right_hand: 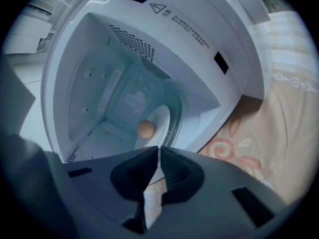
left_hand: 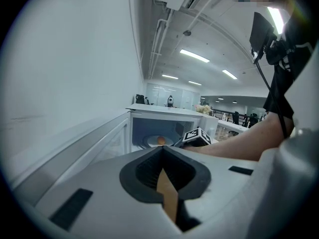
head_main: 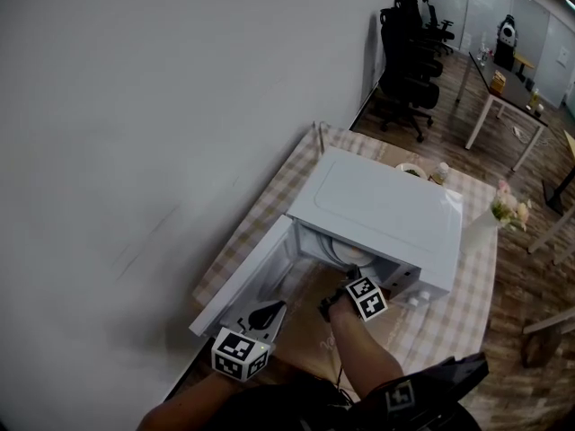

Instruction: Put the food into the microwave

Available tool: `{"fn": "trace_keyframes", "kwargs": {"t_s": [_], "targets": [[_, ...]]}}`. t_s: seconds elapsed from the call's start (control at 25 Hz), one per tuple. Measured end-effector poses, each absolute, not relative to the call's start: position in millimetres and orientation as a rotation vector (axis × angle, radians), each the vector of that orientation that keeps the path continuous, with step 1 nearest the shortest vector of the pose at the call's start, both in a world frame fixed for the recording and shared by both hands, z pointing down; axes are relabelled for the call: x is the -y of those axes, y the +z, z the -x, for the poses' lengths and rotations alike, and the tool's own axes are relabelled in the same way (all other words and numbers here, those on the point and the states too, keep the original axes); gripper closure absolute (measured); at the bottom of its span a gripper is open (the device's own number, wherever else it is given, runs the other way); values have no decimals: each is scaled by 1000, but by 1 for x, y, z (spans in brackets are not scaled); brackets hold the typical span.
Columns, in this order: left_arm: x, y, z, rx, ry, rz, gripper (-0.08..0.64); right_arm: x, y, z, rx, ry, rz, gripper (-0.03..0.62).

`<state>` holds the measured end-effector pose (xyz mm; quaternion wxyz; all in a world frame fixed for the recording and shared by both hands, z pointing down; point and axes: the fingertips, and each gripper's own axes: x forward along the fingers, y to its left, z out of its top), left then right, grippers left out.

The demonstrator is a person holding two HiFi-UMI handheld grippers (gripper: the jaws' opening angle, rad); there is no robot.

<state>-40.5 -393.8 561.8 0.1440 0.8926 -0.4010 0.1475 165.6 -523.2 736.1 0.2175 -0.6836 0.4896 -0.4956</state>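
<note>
My head camera looks steeply down from well above on the microwave (head_main: 377, 209) and the checked table (head_main: 449, 321), which runs away from me toward the upper right. Both grippers show near the picture's bottom edge. The camera on my left gripper (left_hand: 162, 148) sits low at the table's near edge, just beside the open door (left_hand: 97, 146). It faces almost level into the microwave from some way back. The camera on my right gripper (right_hand: 158, 151) is right at the opening, rolled to one side, and looks deep inside. All three views share the inside of the microwave, and both gripper views share the plate (right_hand: 162, 121) in it. The left gripper view also catches the right gripper's marker cube (left_hand: 197, 136).
</note>
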Motion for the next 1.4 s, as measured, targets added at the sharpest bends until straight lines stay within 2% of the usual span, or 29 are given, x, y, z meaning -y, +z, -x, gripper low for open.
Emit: {"fn": "trace_keyframes", "kwargs": {"t_s": [1.08,1.4], "targets": [[390,561,36,1201,411,-2557,552,547,724,-167,-1512,-1348,1908,572],[382,556,33,1170,350,-2555,552,524,690,-143,-1687,-1269,1819,574]]}}
